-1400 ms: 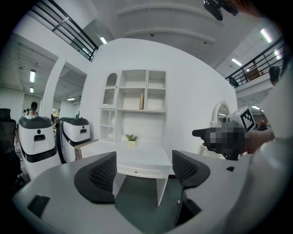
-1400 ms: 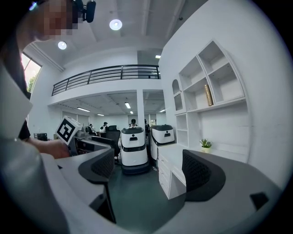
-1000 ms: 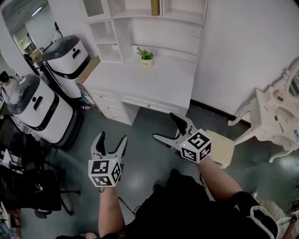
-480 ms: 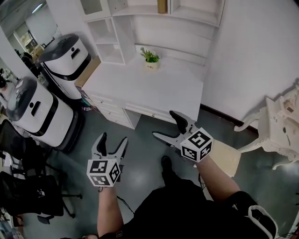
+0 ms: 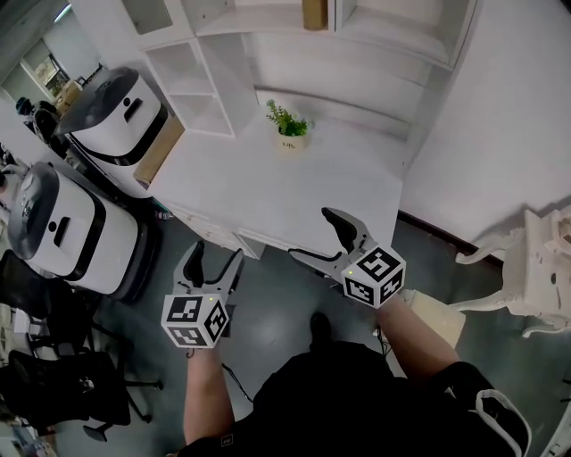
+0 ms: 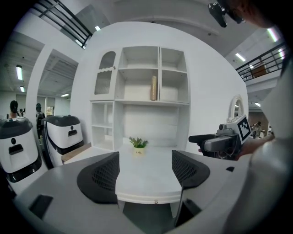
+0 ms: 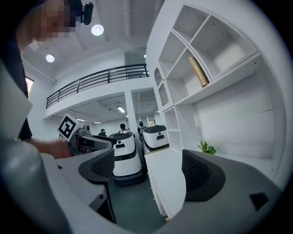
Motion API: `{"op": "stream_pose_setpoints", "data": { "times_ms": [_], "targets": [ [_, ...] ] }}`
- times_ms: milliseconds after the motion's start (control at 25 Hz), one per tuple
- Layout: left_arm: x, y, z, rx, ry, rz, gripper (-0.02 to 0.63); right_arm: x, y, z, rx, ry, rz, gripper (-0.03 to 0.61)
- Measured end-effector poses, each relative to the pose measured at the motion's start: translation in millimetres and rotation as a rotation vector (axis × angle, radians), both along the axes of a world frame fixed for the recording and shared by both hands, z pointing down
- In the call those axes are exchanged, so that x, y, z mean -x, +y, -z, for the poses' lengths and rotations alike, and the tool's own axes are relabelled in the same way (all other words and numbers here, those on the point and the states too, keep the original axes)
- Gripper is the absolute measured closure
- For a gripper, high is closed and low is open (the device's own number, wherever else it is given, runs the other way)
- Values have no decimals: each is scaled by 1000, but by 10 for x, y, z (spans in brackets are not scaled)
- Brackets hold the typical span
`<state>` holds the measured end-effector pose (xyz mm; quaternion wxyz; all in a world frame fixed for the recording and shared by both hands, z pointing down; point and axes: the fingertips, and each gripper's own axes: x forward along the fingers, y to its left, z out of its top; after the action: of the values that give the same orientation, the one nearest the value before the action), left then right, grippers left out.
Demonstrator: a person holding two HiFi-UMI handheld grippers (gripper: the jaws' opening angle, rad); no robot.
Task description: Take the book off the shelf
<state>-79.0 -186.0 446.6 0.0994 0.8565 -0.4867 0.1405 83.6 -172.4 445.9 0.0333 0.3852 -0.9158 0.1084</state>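
Tan book [image 5: 314,13] upright on an upper board of the white shelf [image 5: 250,22], above the counter [image 5: 259,192] and its small potted plant [image 5: 290,125]. Left gripper [image 5: 216,256] over the floor, short of the counter edge, jaws wide apart, nothing held. Right gripper [image 5: 312,236] at the counter's front edge, jaws likewise spread, empty. Both well apart from the book.

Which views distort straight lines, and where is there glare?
Left gripper view: fisheye bows the shelf, corners black. Right gripper view: same bowing, the book leans, ceiling lamp glares. Head view: even light, sharp, little bending.
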Motion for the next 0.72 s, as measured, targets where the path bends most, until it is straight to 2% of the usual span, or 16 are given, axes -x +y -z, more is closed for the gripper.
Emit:
{"op": "stream_pose_setpoints", "data": {
  "times_ms": [200, 440, 720],
  "targets": [
    [-291, -482, 32, -1, 11, -19, 255, -195, -501, 47, -11, 12, -1, 132],
    [-447, -968, 123, -17, 13, -48, 255, -399, -994, 138, -23, 12, -44, 132],
    [-582, -1760, 211, -45, 56, -135, 255, -484, -1676, 176, -30, 35, -116, 132]
  ]
}}
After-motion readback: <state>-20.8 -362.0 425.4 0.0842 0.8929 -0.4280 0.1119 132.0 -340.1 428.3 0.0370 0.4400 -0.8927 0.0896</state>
